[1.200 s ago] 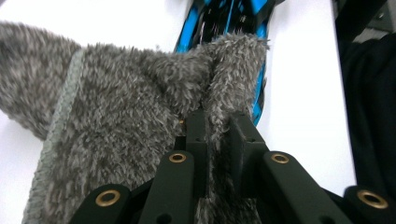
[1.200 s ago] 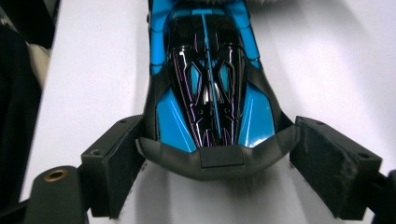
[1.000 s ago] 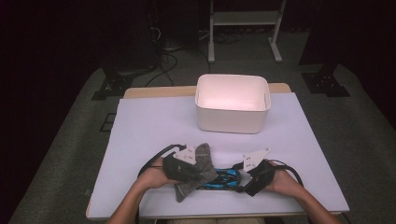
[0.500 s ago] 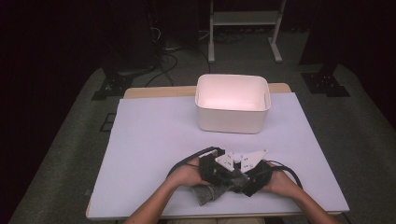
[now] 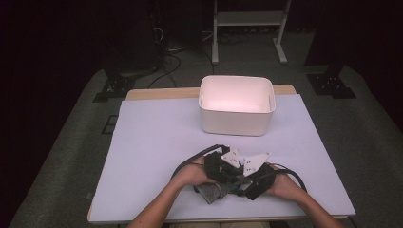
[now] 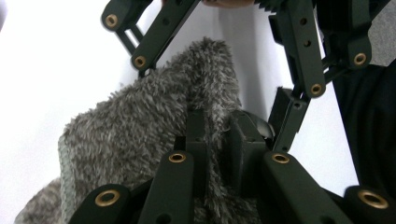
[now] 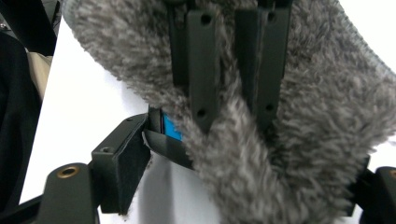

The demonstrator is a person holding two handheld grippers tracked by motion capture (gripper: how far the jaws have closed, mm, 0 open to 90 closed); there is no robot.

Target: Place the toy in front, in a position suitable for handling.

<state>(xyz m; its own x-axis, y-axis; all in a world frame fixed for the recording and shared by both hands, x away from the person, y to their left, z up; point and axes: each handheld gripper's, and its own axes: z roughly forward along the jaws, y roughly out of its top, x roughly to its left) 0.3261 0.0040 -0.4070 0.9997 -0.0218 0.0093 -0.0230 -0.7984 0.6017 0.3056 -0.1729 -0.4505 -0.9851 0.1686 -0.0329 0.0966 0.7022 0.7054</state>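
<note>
Surface (image 5: 157, 142): lavender sheet. Bin (image 5: 236, 105): white, near far edge. Sock (image 5: 212, 192): grey, fuzzy, at near edge, centre. Left tongs (image 6: 215, 140): narrow, pinching sock. Right tongs (image 7: 154, 140): clamped on sock, touching the left pair.

sock (image 5: 212, 193): mostly hidden under both grippers
right gripper (image 7: 233, 140): far jaw buried in fur
blue item (image 7: 172, 128): unidentifiable

Black grippers, brass-ringed screw holes on jaws, grey three-cornered plates, black cables
</note>
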